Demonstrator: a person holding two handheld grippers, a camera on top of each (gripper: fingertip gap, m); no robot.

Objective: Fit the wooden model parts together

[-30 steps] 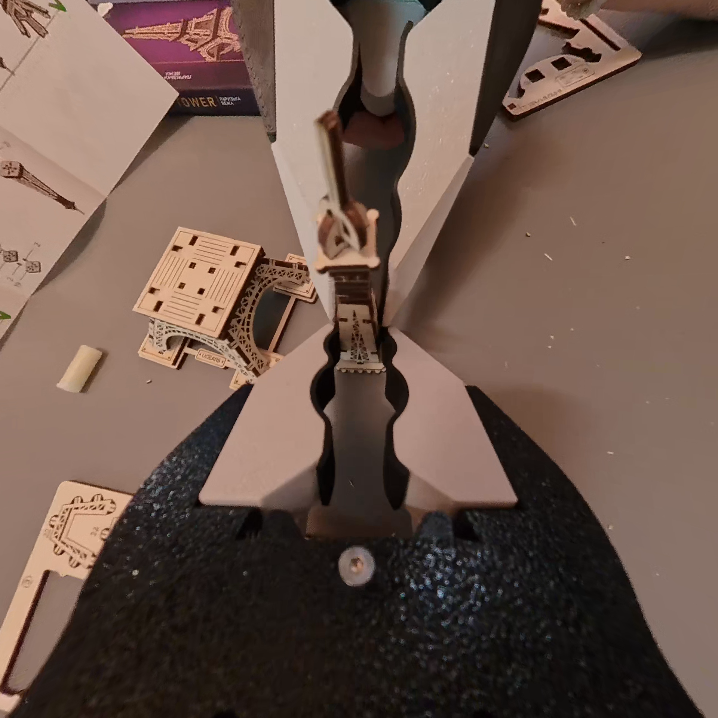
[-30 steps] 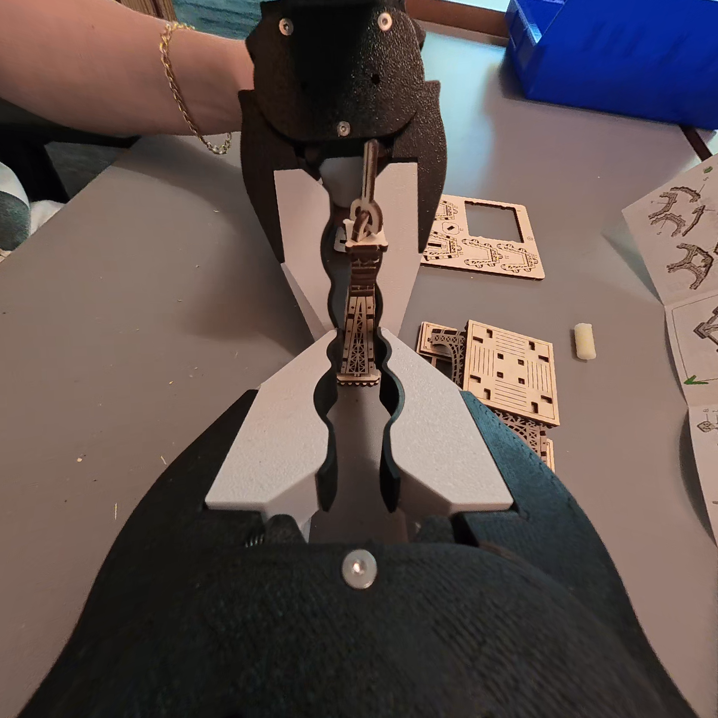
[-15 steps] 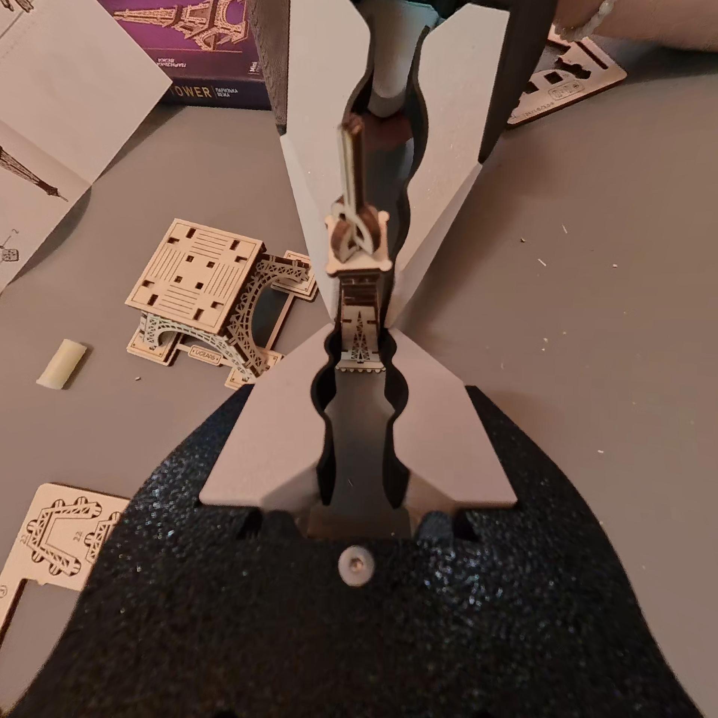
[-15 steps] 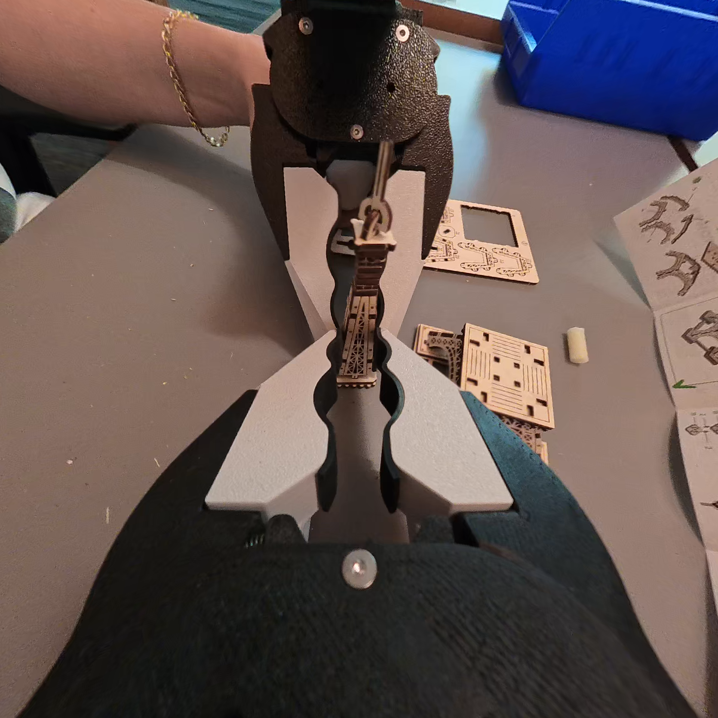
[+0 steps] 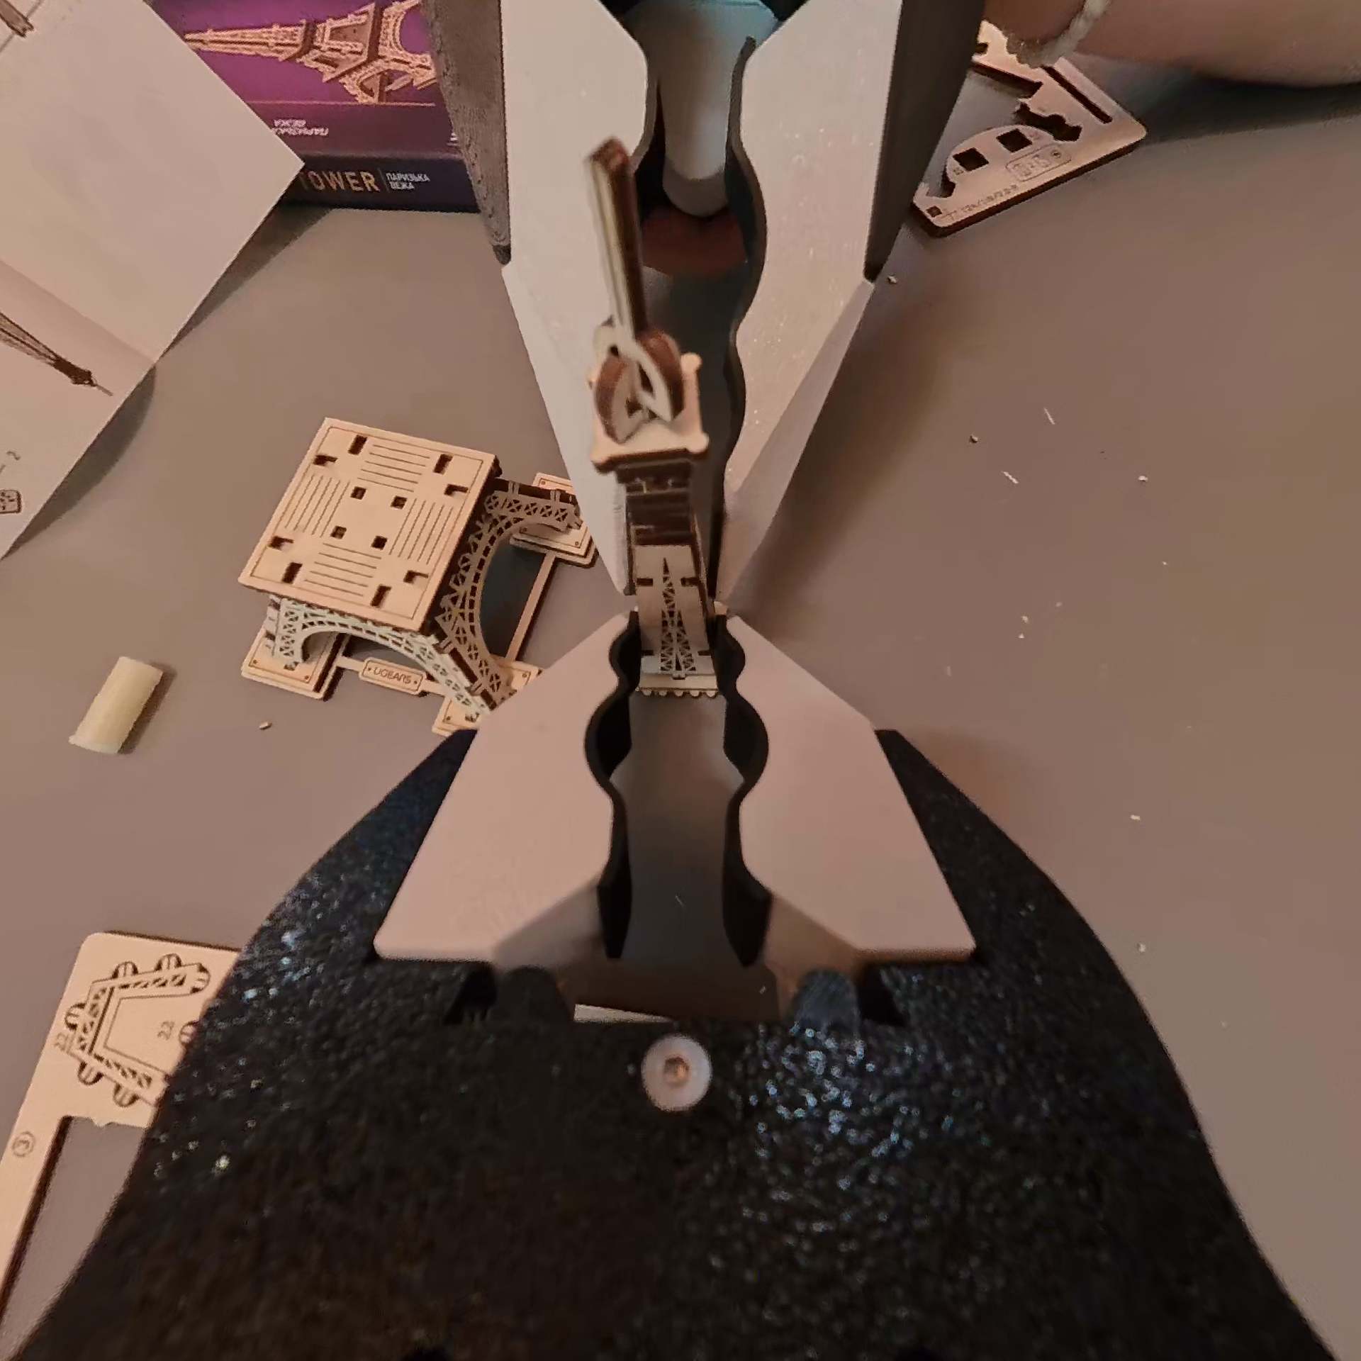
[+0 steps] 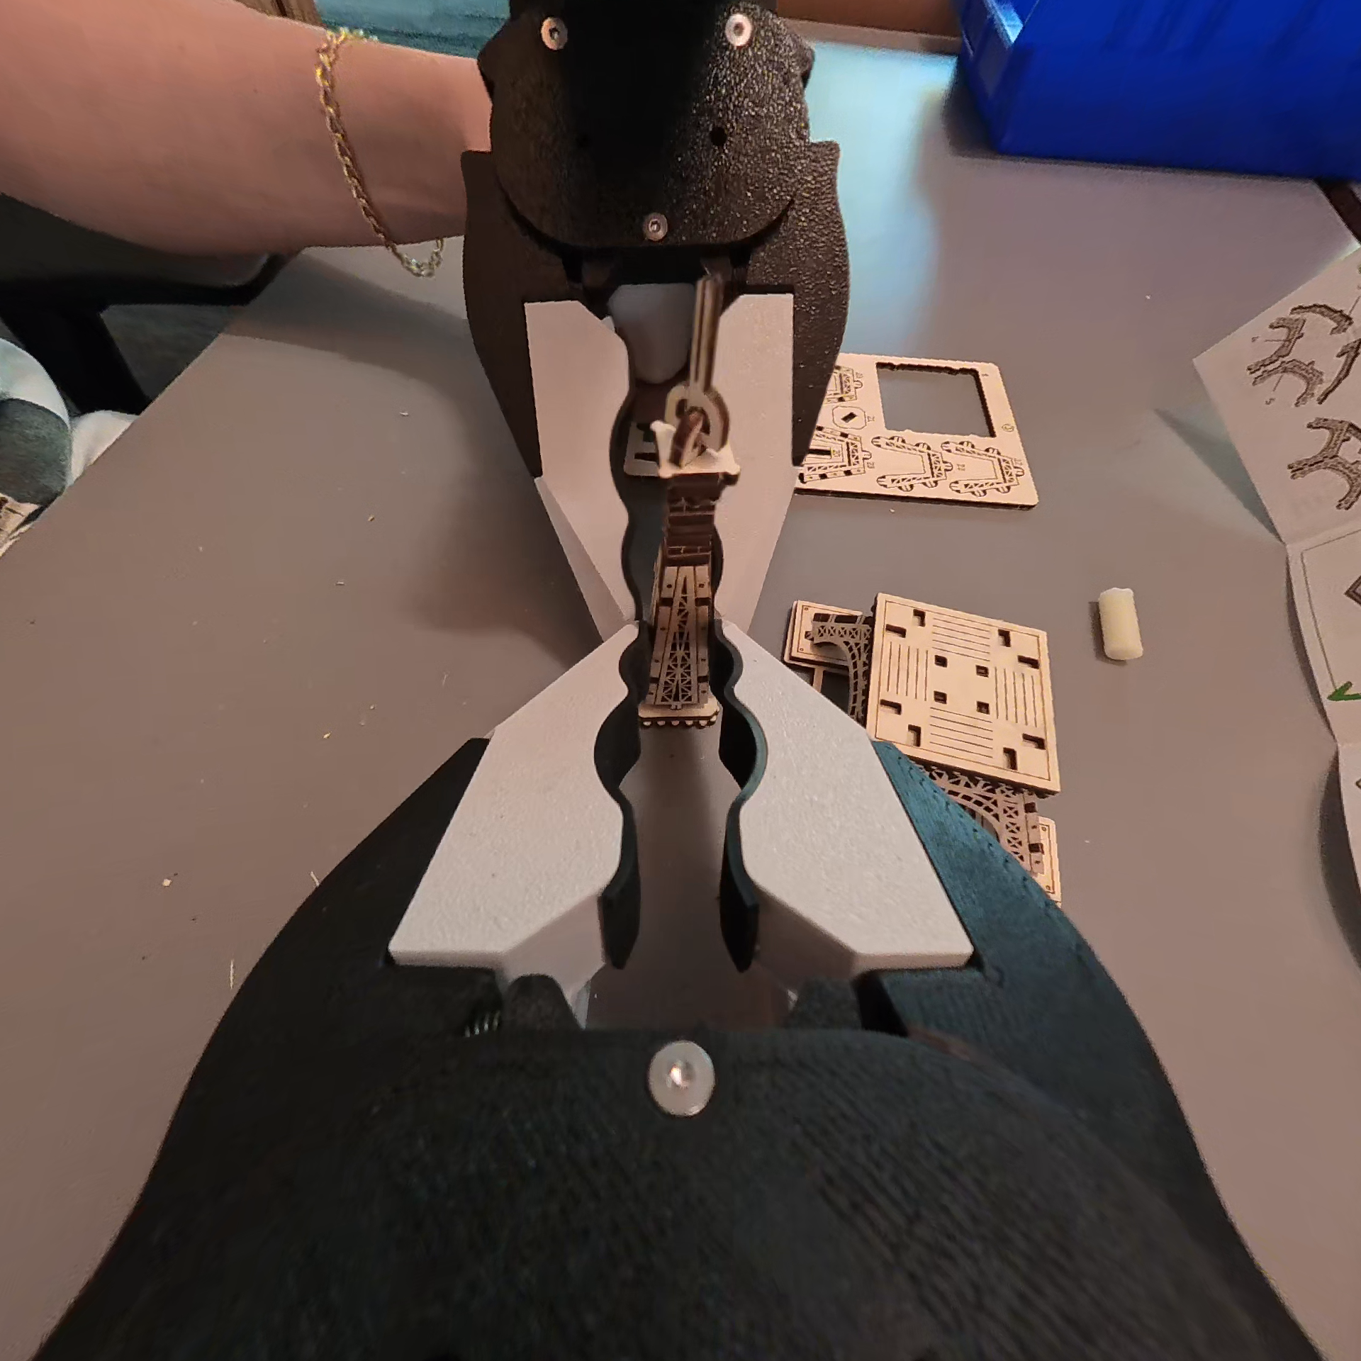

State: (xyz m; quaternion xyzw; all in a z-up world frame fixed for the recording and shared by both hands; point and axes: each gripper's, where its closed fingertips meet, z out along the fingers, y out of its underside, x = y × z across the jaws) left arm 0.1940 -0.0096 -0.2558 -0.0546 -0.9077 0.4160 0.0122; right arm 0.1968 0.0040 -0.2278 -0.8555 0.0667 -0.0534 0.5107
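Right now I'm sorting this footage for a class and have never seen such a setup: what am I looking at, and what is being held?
There is no robot here. A person holds a hand-operated two-finger gripper in each hand, and each gripper carries a camera looking along its own fingers. So one picture is from the left gripper, the other from the right gripper; each also shows the other gripper facing it.

Both grippers pinch the same wooden tower spire, near its wide lower end, above the grey table.

On the table lie the tower's arched base, a cut-out wooden parts sheet, folded paper instructions, the purple kit box, a small pale stick and a blue bin. The bare forearm with a chain bracelet is the person's.
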